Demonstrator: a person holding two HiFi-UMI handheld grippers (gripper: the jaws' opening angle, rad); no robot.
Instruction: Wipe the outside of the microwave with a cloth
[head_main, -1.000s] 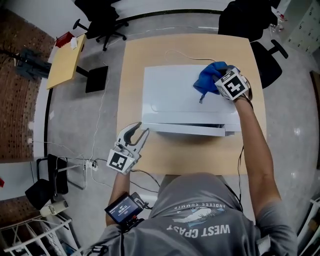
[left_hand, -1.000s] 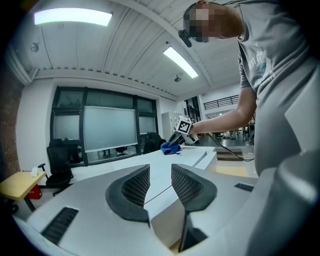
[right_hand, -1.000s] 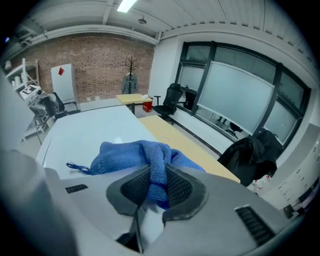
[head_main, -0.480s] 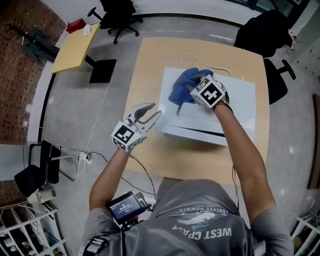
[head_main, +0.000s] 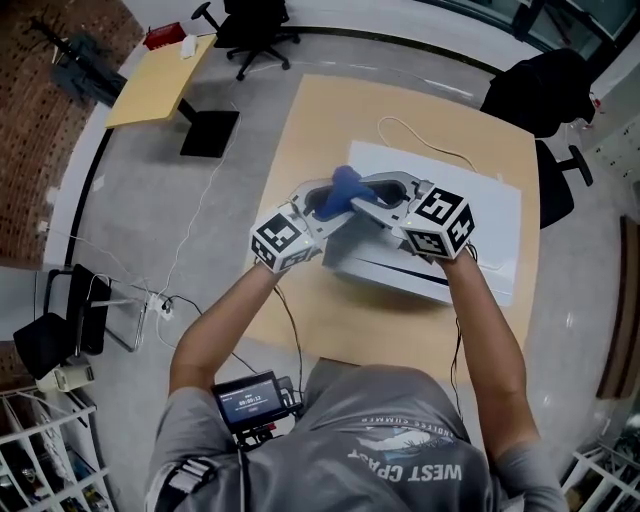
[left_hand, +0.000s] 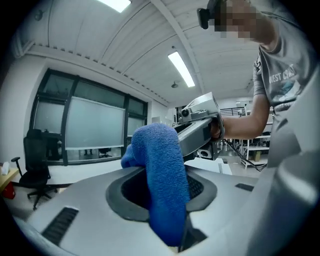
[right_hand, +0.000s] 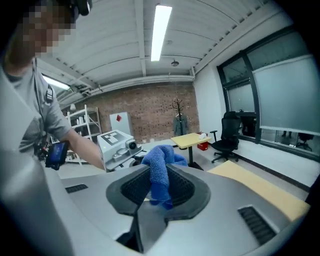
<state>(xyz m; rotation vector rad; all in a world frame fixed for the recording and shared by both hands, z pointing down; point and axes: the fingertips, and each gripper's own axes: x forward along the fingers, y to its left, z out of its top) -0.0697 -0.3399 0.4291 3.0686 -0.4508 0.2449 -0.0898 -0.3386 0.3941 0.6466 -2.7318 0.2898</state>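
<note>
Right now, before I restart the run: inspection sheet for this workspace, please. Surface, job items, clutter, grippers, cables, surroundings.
Surface: wooden table, carrying the microwave.
Job's things: white microwave on the table; blue cloth held up between the two grippers, by the microwave's left edge.
Clutter: nothing seen on the table.
Grippers: right gripper clamped on the cloth; left gripper jaws opening, with the cloth hanging between them and not pinched.
Cables: white cable loops on the table behind the microwave; thin cables run across the floor to a power strip.
Surroundings: black office chair, small yellow table, brick wall.
</note>
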